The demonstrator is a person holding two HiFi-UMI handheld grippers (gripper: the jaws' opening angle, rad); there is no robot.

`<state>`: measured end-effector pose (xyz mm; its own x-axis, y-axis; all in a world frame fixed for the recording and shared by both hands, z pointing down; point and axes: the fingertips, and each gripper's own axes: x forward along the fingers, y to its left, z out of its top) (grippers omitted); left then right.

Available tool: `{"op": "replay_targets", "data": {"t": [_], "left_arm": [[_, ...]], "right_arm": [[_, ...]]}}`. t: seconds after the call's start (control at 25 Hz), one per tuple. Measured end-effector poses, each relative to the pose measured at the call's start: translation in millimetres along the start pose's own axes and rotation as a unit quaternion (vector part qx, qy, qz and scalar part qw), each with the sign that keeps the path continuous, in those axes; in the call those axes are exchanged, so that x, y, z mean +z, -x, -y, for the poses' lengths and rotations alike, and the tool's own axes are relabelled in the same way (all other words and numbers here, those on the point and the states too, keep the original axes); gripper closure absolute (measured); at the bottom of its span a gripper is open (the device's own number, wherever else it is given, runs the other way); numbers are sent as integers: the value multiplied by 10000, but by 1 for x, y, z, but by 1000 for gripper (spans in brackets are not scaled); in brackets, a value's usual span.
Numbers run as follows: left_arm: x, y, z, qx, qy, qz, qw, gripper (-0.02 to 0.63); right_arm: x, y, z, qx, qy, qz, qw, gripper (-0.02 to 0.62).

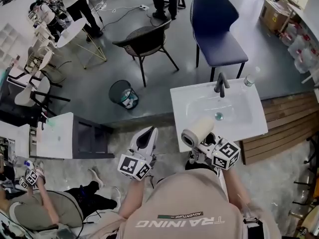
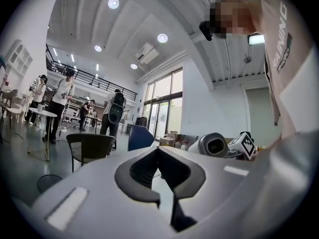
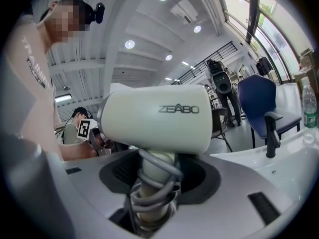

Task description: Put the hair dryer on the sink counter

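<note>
**Dryer in your right gripper, at the near edge of the sink**

Your left gripper (image 2: 160, 176) carries nothing. Its jaw tips meet with only air in the hollow behind them, and it hangs at about 9 o'clock from your right gripper.

Your right gripper (image 3: 152, 183) is clenched on the handle of the hair dryer (image 3: 159, 116). The cream barrel sits crosswise above the jaws, and the grey cord (image 3: 154, 185) is wound round the handle where the pads bite. From the head view, the dryer is over the 6 o'clock edge of the sink counter (image 1: 254, 126), not resting on it.

Judging by its build, expect a rigid, smooth plastic shell that is fairly light but top-heavy, since the barrel outweighs the handle. The handle is the right place to hold. The cord wraps add friction, but they could shift under the pads, so keep the squeeze firm.

The round barrel may roll, so aim for the flat rim rather than the basin (image 1: 219, 108).

The faucet (image 1: 221, 85) stands at the basin's 12 o'clock and a clear bottle (image 1: 250, 77) at about 1 o'clock, both well apart from the dryer.
</note>
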<state>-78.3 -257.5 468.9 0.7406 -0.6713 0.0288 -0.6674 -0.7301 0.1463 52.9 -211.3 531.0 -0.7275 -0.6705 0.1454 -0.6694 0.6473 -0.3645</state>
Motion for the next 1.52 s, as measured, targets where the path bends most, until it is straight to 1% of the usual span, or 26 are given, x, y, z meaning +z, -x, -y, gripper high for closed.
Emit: {"op": "replay_targets", "data": {"t": [0.2,0.4,0.48,0.64,0.84,1.04,1.16,1.28,1.4,1.52], "left_arm": [[-2,-27,2,9,-113,-158,9998,598],[-10,-48,3,124,-40,-320,9994,598],[-10,-56,3,149,-24,-367,9992,598],[-10,-66,-2,125,-4,-389,9992,598],[-12,-66,-19,183,143,-392,9990,598],[-10,-58,-37,229,82,-361,9991,598],[-10,-54,-46,170,59,-294,9994,598],[-14,-50,-55,168,131,-252,9995,598],[-16,-45,-65,163,178,-202,9995,598],[-15,-41,-77,179,10,-198,9996,598]], "right_arm": [[1,-3,37,-120,-80,-142,9998,377],[-6,-10,67,-147,-476,-349,9981,377],[-11,-15,77,-225,-634,-447,9967,377],[-27,-28,98,-557,-883,-736,9918,377],[-56,-53,120,-614,-1142,-1115,9853,377],[-76,-69,137,-898,-1452,-1517,9736,377],[-86,-80,145,-1103,-1479,-1823,9658,377],[-95,-88,154,-1314,-1536,-2117,9562,377],[-102,-98,158,-1436,-1781,-2273,9466,377],[-111,-107,162,-1580,-1872,-2458,9379,377]]}}
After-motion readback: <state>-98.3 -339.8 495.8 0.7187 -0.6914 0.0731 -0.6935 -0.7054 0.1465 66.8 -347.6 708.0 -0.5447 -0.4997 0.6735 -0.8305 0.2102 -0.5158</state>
